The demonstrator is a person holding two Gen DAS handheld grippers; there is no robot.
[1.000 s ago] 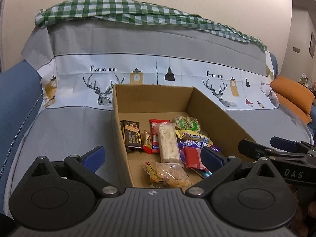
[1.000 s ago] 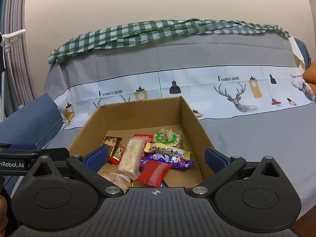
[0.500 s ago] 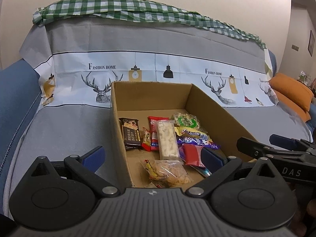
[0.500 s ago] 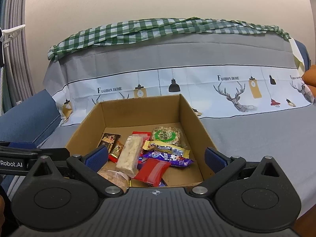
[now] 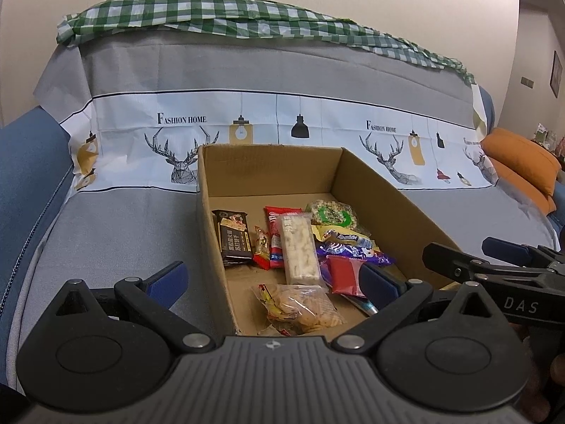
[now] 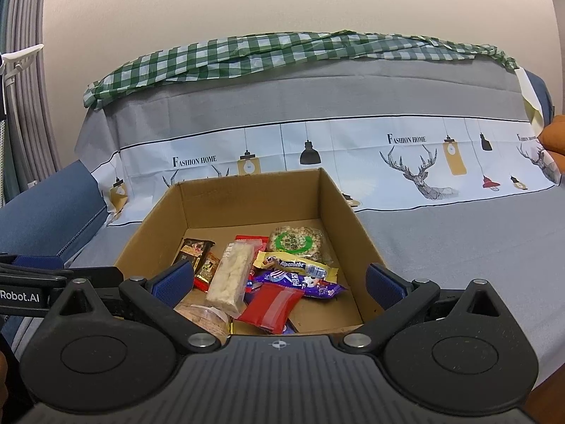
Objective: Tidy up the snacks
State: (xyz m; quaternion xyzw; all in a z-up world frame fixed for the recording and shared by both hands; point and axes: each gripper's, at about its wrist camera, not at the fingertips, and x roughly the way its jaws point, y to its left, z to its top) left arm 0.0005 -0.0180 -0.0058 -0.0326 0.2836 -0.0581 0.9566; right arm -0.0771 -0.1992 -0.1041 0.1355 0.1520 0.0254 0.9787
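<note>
An open cardboard box (image 5: 381,194) (image 6: 247,198) sits on the covered sofa seat and holds several snacks: a dark chocolate bar (image 5: 233,240) (image 6: 192,251), a long white bar (image 5: 298,251) (image 6: 231,279), a red pack (image 5: 344,274) (image 6: 272,305), a purple wrapper (image 6: 300,281), a yellow candy roll (image 6: 296,265), a round green-label rice cake (image 5: 330,213) (image 6: 295,242) and a clear cracker bag (image 5: 303,307). My left gripper (image 5: 272,279) is open, straddling the box's left wall near its front. My right gripper (image 6: 279,281) is open over the box's front, empty.
The sofa wears a grey and white deer-print cover (image 5: 123,212) (image 6: 459,229) with a green checked cloth (image 5: 212,14) along the backrest. An orange cushion (image 5: 519,162) lies at the right. A blue armrest (image 6: 46,205) rises at the left. Grey seat spreads either side of the box.
Both views have shifted slightly, the box sitting a little lower and nearer in the frames. Snacks have not moved. Both grippers stay open.
</note>
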